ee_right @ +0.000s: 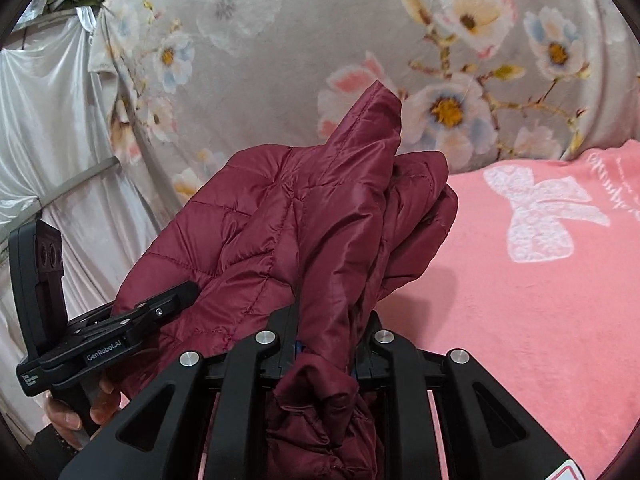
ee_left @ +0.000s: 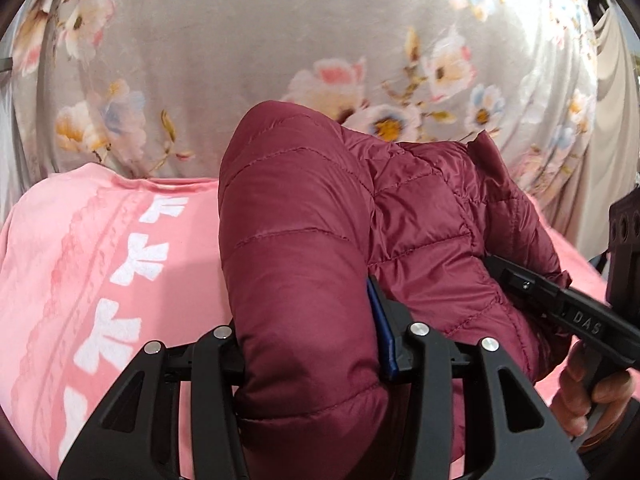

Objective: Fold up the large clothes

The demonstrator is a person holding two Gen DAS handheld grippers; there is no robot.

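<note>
Your left hand-held gripper [ee_left: 312, 344] is clamped on a thick, puffy fold of the maroon quilted jacket [ee_left: 304, 240], the padding bulging up and forward between its fingers; a blue pad [ee_left: 382, 328] on the right-side finger presses into the fabric. Your right hand-held gripper [ee_right: 326, 344] is pinched nearly together on a thinner bunched edge of the same jacket [ee_right: 304, 216], with cloth spilling down behind the fingers toward the camera. Both tools point slightly downward, and the jacket is lifted off the bed, hanging between them. In the left wrist view your right hand [ee_left: 592, 396] wraps the handle of the other tool at the lower right; in the right wrist view your left hand [ee_right: 76, 412] shows at the lower left, gripping its handle. The two tools sit close beside each other, with the jacket's bulk filling the space between. Under the jacket lies a pink blanket [ee_left: 80, 280] with white bows [ee_left: 136, 264], and most of its surface is bare on either side. Behind it hangs a grey floral cloth [ee_left: 224, 64] like a backdrop, meeting the blanket's far edge. A pale plain curtain [ee_right: 52, 128] hangs at the left of the right wrist view.
</note>
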